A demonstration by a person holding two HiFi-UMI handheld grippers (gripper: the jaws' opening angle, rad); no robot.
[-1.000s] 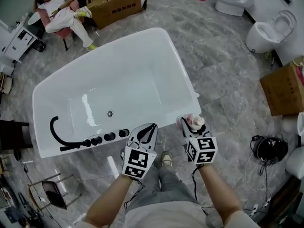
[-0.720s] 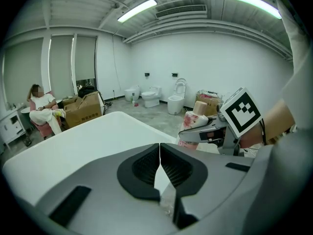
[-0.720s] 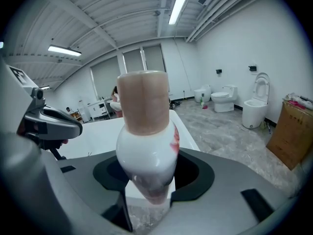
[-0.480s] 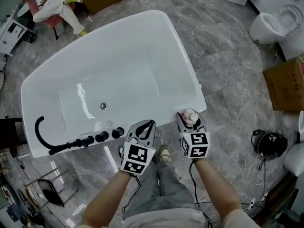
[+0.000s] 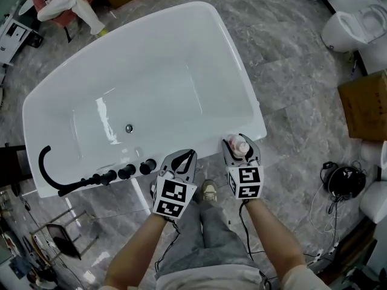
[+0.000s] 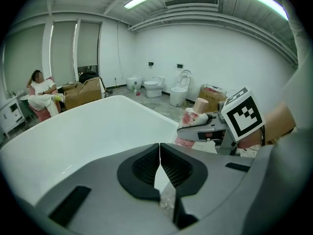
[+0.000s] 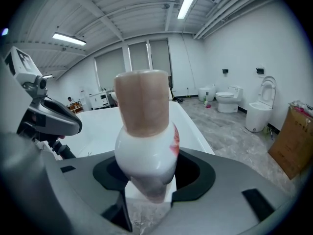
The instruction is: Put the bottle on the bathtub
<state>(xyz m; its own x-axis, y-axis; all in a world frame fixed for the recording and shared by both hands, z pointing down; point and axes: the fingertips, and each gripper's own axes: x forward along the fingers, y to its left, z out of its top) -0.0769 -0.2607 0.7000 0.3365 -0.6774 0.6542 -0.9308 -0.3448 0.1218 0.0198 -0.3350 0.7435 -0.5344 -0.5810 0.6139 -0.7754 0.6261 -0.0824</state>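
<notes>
I see a grey stone floor (image 5: 290,71), a white toilet (image 5: 347,32) far right, a brown box (image 5: 366,104) below it, black cables (image 5: 343,182) near the bottom right, a person (image 5: 63,5) sitting top left.

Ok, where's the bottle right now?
In the head view, lower right of centre: the bottle is held in the right gripper, at the bathtub's near right corner.

Bottle (image 5: 240,147) at bathtub (image 5: 233,71) near rim
</notes>
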